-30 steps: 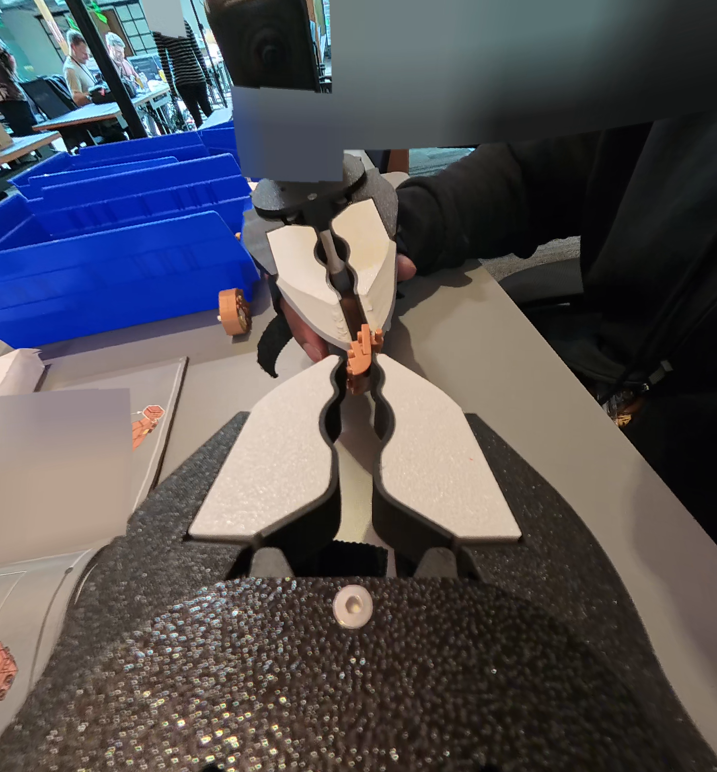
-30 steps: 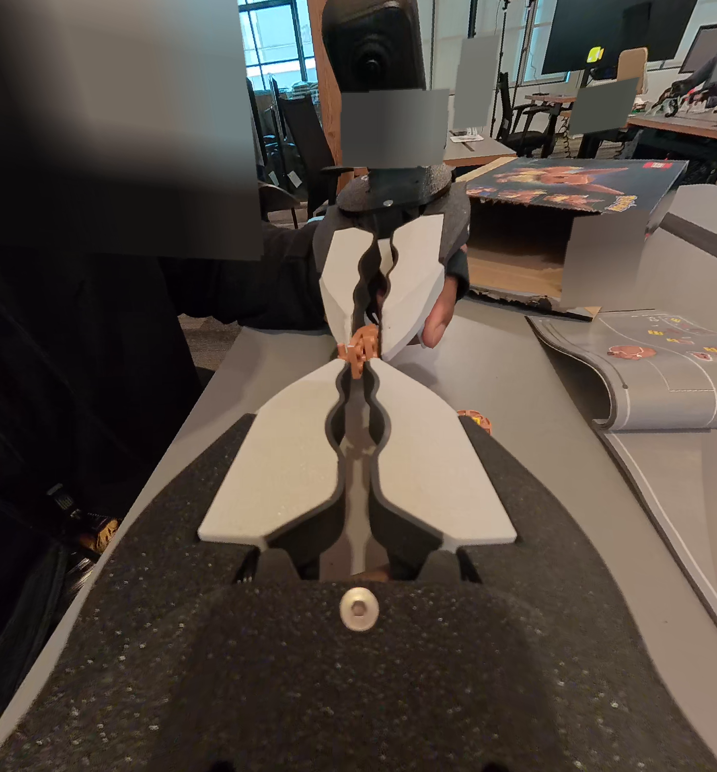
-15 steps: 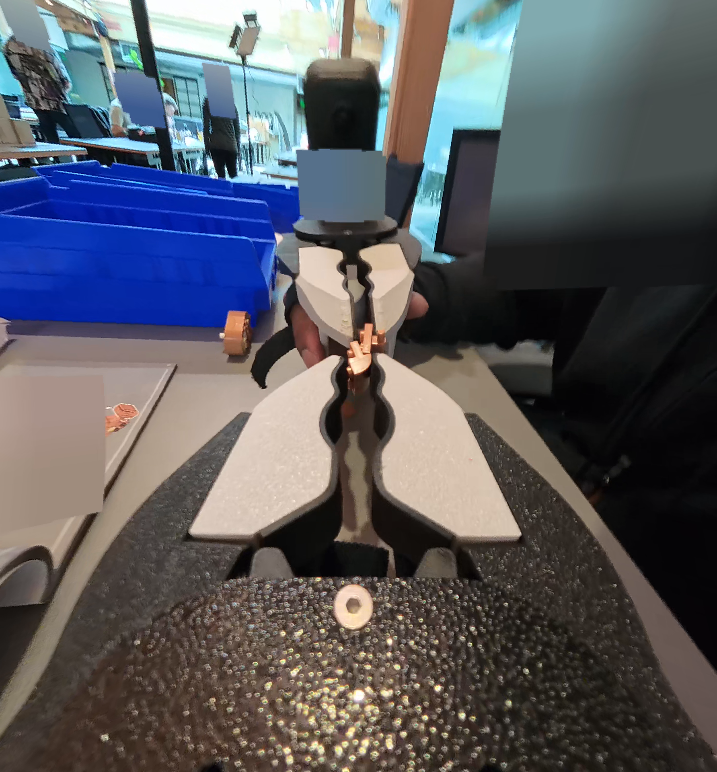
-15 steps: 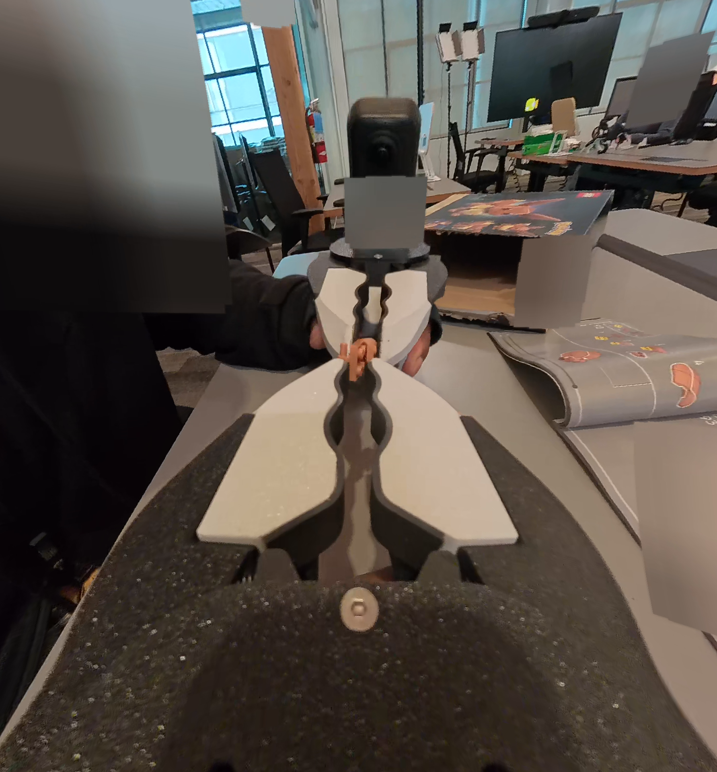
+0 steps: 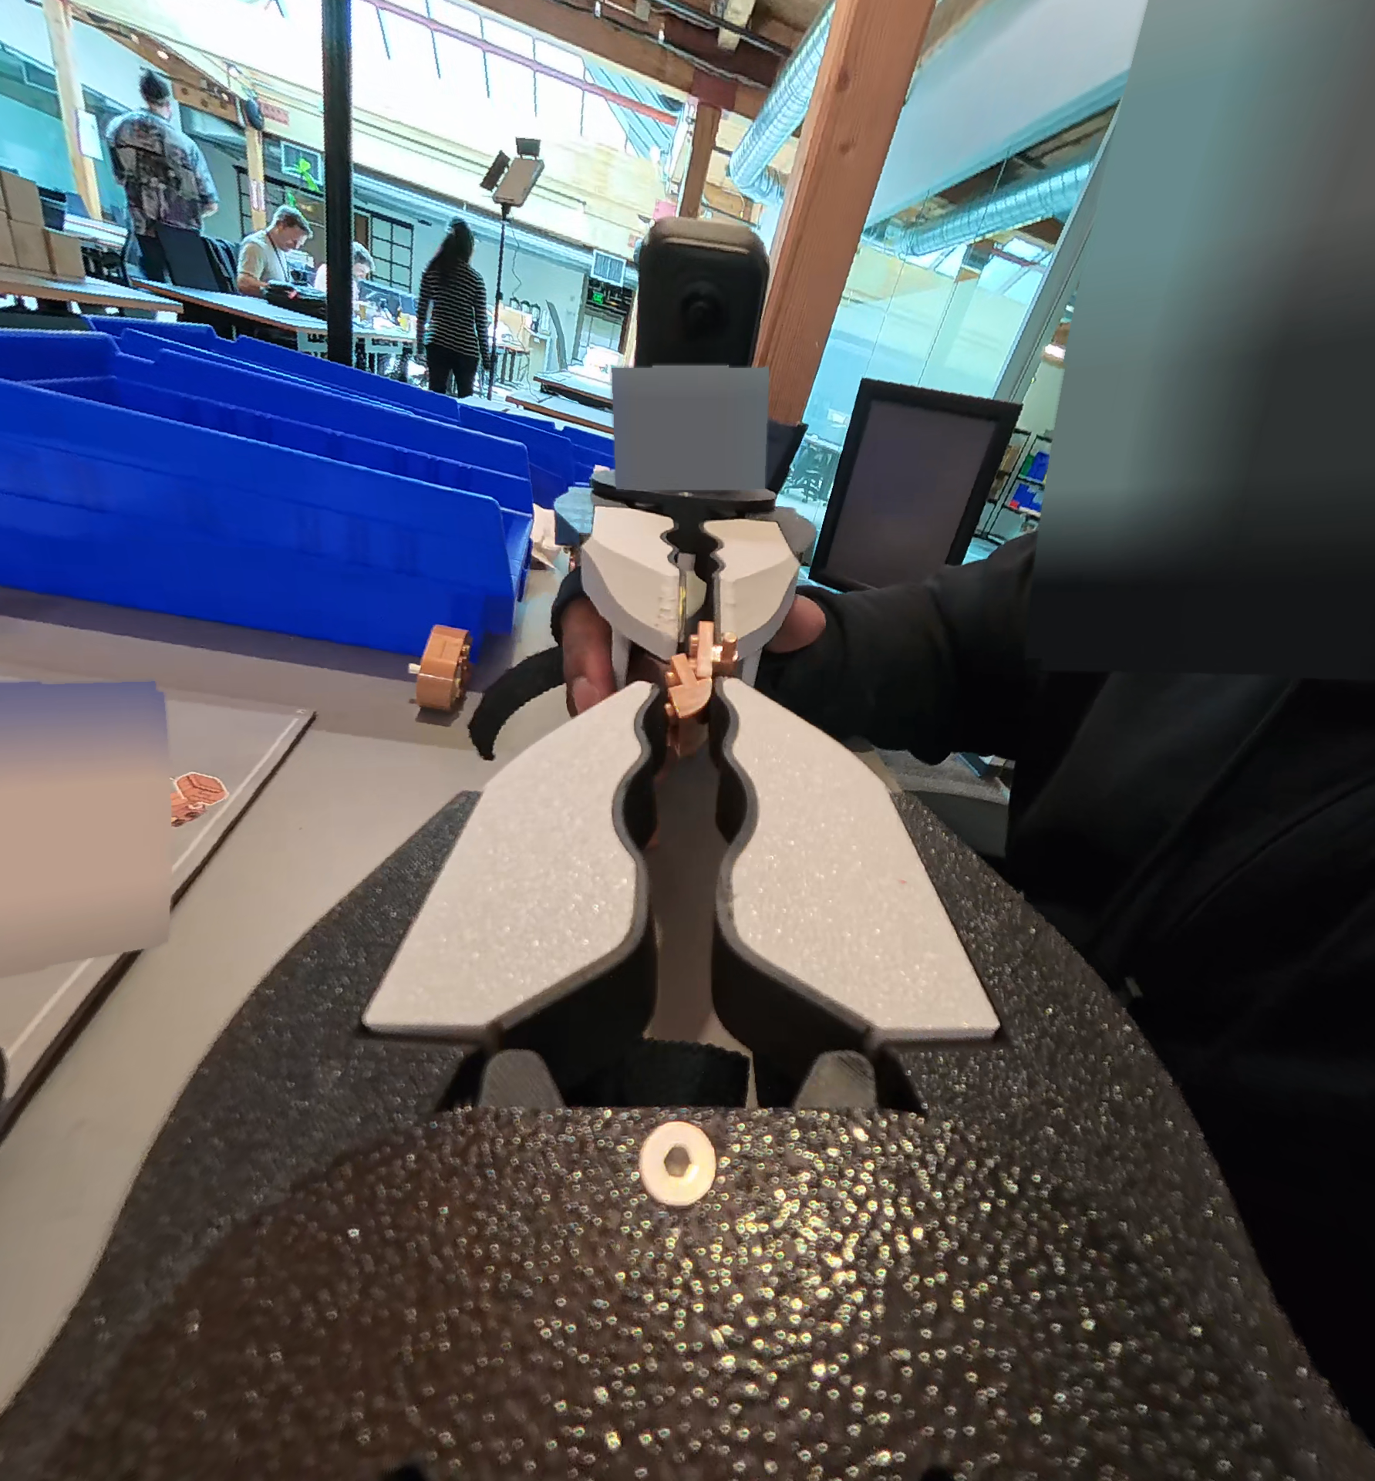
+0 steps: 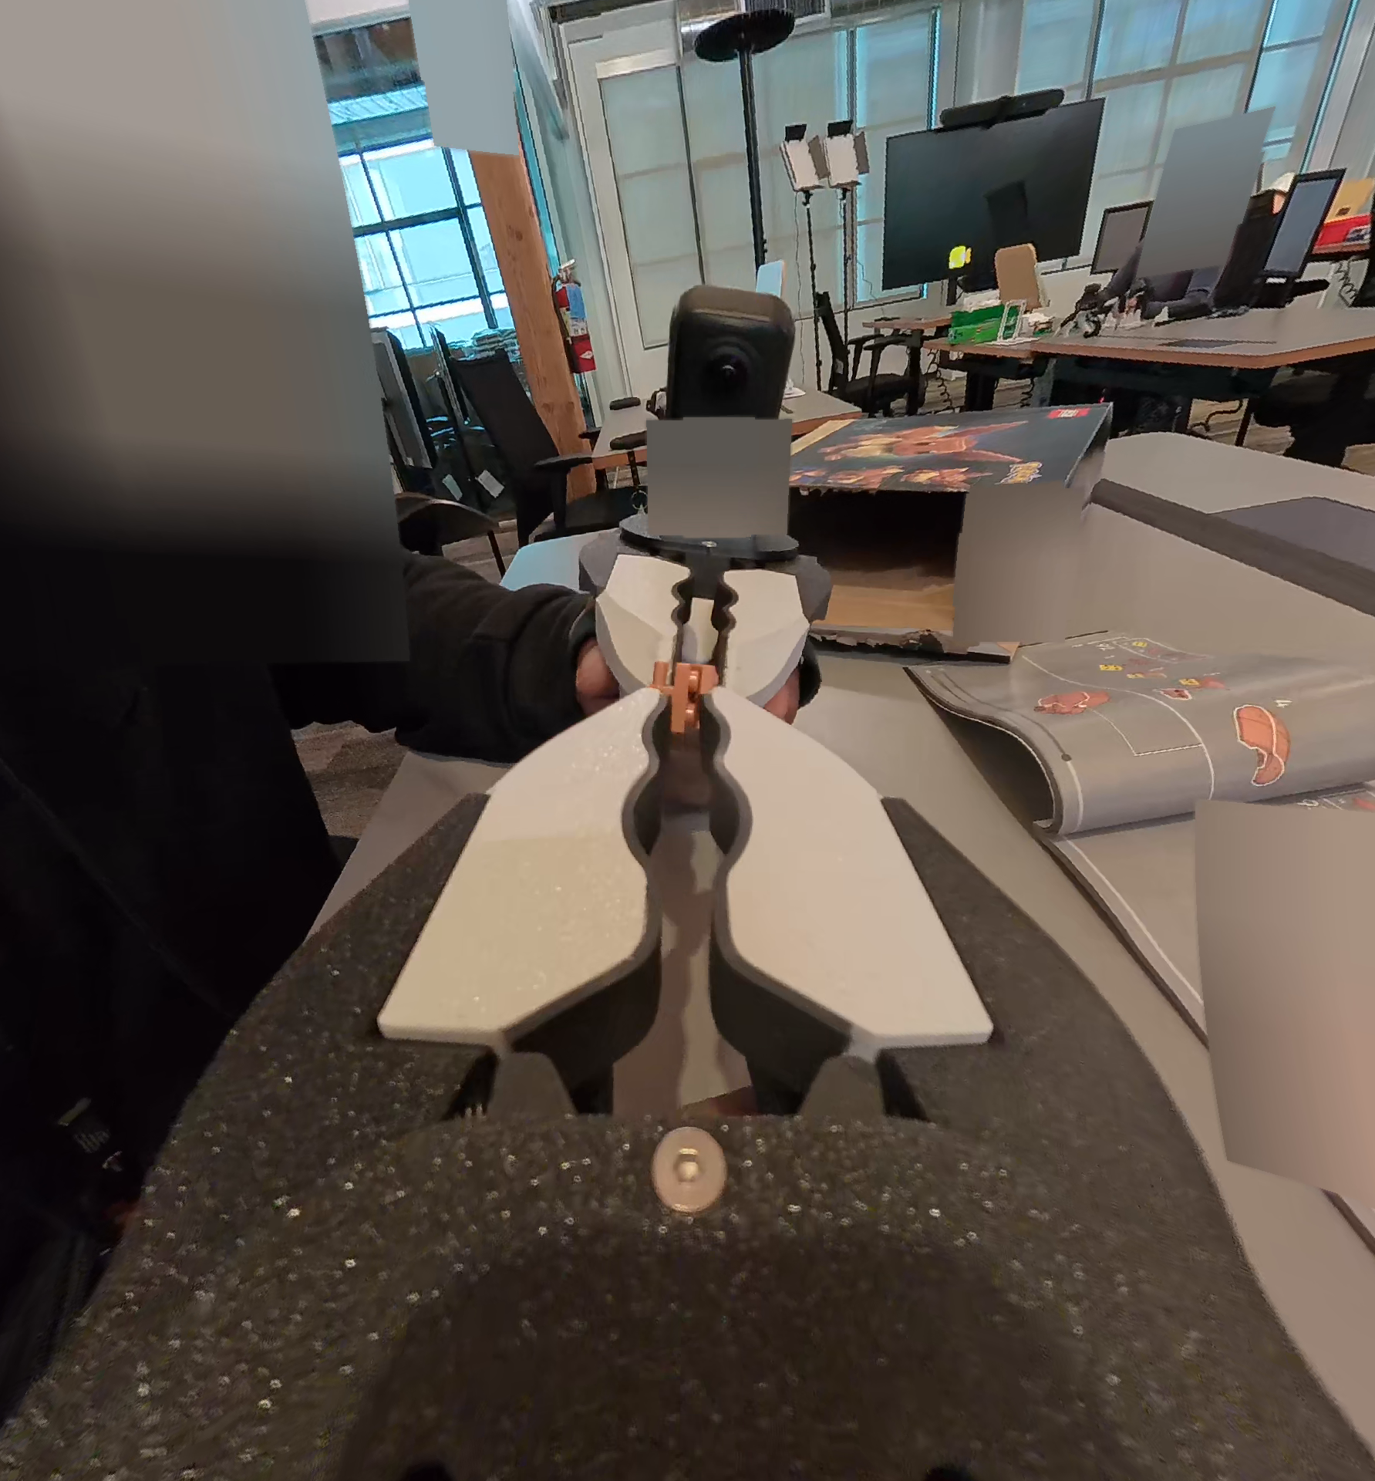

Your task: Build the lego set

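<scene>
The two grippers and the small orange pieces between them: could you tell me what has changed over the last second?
Both views have tilted upward, showing more room and less table. The left gripper and right gripper stay tip to tip, each clamped on its orange piece; nothing taken or released.

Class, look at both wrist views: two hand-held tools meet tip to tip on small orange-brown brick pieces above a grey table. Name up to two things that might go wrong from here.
1. The left tool and right tool each pinch a tiny orange-brown brick piece only at the very tips; a slight twist might pop one loose onto the grey table.
2. The joint sits in mid-air, so uneven pushing may misalign the pieces.
</scene>
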